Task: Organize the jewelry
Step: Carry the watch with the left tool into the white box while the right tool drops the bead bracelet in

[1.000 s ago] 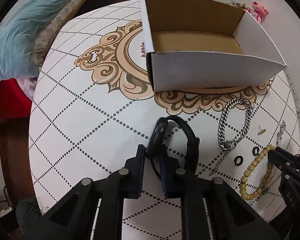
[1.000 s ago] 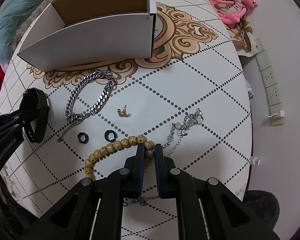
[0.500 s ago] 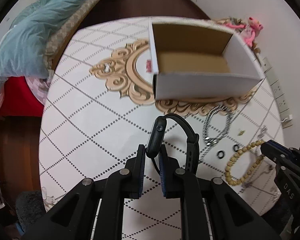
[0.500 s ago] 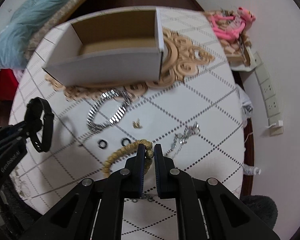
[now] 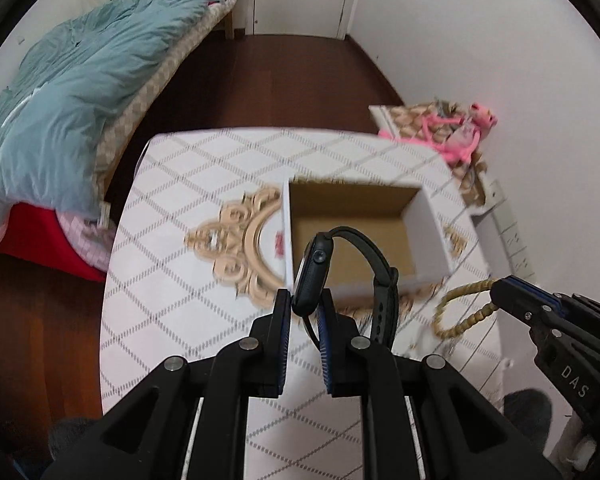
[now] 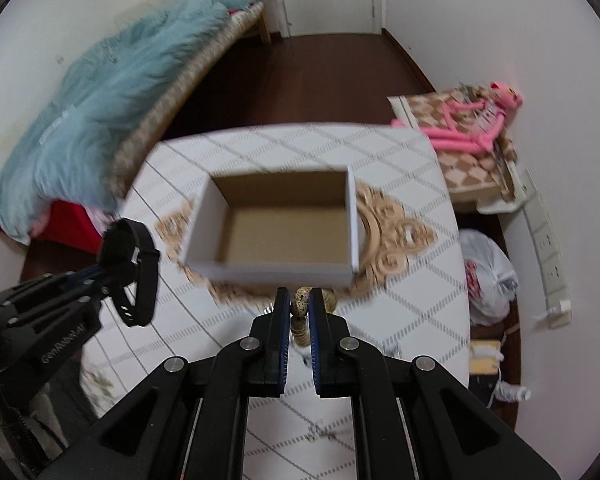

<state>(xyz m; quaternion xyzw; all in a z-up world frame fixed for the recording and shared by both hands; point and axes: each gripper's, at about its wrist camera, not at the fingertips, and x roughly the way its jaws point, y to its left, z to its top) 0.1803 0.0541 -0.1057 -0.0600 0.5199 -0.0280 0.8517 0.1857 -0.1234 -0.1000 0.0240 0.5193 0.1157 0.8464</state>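
My left gripper (image 5: 305, 305) is shut on a black smartwatch (image 5: 314, 272), held high above the table in front of the open cardboard box (image 5: 430, 216). The watch (image 6: 134, 260) and left gripper also show at the left of the right wrist view. My right gripper (image 6: 299, 303) is shut on a tan wooden bead bracelet (image 6: 300, 305), lifted off the table near the box (image 6: 274, 270). The bracelet (image 5: 462, 322) hangs from the right gripper in the left wrist view. The box looks empty.
The round white table (image 6: 412, 280) has a gold ornament pattern. A bed with a teal blanket (image 5: 68, 92) stands to the left. A pink plush toy (image 6: 472, 120) lies on a side surface at the right. A plastic bag (image 6: 488, 272) sits on the floor.
Both grippers have risen well above the table, carrying the watch and the bead bracelet. The box now appears farther below and the room is in view.
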